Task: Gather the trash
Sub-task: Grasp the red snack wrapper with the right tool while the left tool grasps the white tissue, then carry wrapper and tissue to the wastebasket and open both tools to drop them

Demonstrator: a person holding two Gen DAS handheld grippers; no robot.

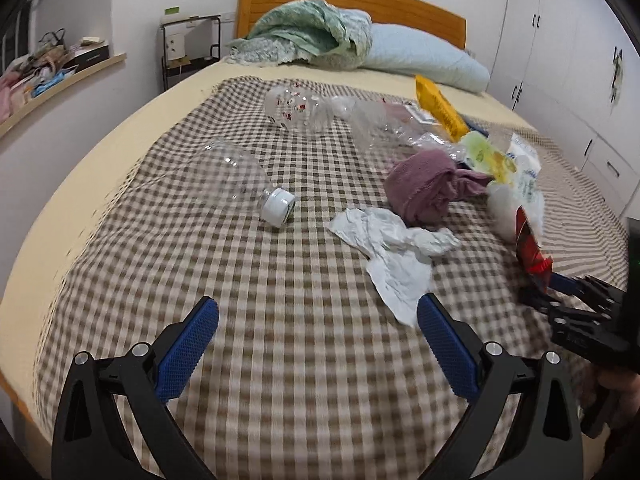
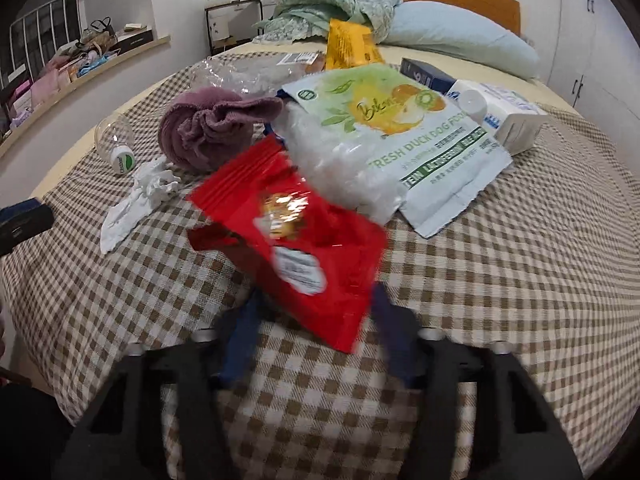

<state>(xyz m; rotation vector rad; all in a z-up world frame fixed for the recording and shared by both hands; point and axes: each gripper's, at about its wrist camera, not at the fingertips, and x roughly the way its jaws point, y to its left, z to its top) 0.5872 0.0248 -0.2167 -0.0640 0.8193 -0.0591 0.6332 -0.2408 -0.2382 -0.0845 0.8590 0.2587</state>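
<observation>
Trash lies on a checked bedspread (image 1: 280,280). My left gripper (image 1: 318,318) is open and empty, low over the bed, with a crumpled white tissue (image 1: 394,248) just ahead of its right finger. A clear plastic bottle (image 1: 240,178) with a white cap lies ahead to the left. My right gripper (image 2: 316,312) is blurred; a red snack packet (image 2: 296,236) sits between its fingers, and I cannot tell whether they grip it. It also shows at the right edge of the left wrist view (image 1: 532,252). Behind it lie a dog food bag (image 2: 400,136) and a purple towel (image 2: 212,128).
A yellow packet (image 2: 348,46), a dark blue box (image 2: 424,72), a white tissue pack (image 2: 504,114) and clear plastic wrap (image 1: 376,124) lie farther up the bed. A pillow (image 1: 424,58) and green blanket (image 1: 312,32) sit by the headboard. Cupboards (image 1: 560,60) stand on the right.
</observation>
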